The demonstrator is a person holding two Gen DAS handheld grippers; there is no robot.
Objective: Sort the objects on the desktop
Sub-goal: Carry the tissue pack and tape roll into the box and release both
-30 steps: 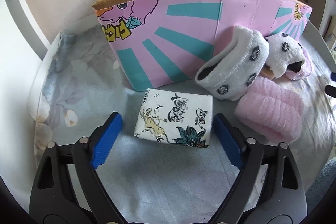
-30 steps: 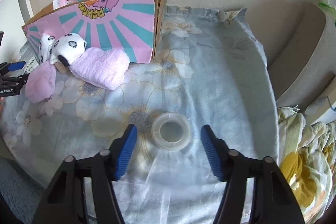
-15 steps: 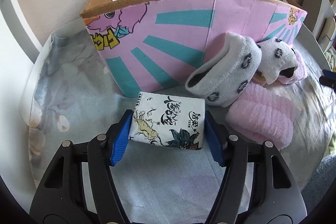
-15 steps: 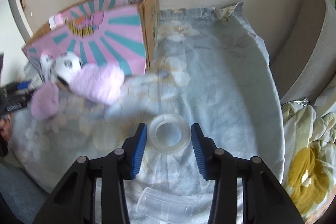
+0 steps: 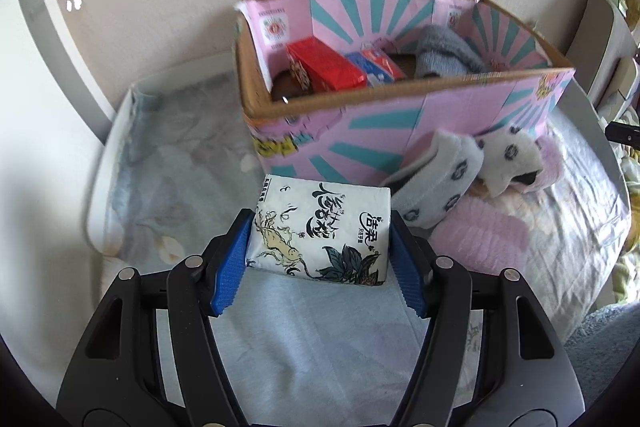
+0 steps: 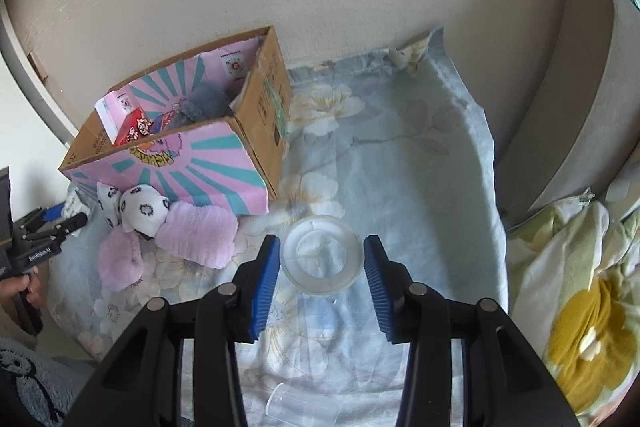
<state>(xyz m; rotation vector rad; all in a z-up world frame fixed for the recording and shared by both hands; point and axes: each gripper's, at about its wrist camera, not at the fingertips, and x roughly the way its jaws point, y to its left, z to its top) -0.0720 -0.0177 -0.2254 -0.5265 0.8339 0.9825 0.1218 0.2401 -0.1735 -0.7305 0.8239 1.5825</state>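
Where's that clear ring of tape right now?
In the right wrist view, the tape roll sits clamped in the right gripper, right of the pink socks.

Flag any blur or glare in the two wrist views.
Left wrist: box and socks motion-smeared, tissue pack in left gripper sharp, window glare left. Right wrist: cloth softly smeared, tape roll between right gripper pads clearer.

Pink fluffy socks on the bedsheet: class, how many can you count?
2: one pink sock lies by the box's front corner, the other nearer the camera on its left. More may hide under the white socks.
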